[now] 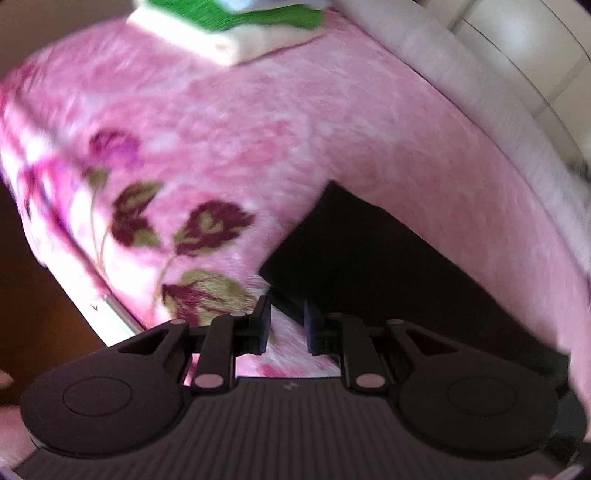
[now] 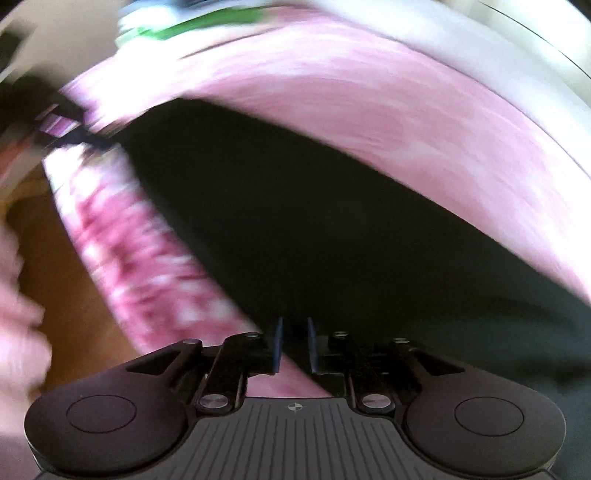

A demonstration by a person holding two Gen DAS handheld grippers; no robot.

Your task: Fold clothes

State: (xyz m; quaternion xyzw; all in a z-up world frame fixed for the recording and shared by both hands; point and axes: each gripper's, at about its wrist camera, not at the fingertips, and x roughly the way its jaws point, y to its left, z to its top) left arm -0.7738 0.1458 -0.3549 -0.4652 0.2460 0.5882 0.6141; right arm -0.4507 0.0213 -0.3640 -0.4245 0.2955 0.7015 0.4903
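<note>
Both ribbed tools [image 1: 287,320] [image 2: 294,345] slightly parted, grasping nothing, over flat black garment [image 1: 373,258] on fuzzy pink blanket [image 1: 295,129].

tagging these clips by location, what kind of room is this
Probably a bedroom at home: a plush pink floral blanket covers what looks like a bed, a dark garment lies spread on it, and folded clothes are stacked at the far end.

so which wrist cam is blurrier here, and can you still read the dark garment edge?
Right wrist: heavy motion smear; dark garment edge soft, pink blanket streaked. Left wrist: milder blur; garment corner crisp, blanket flowers legible. Fisheye bends both.
</note>
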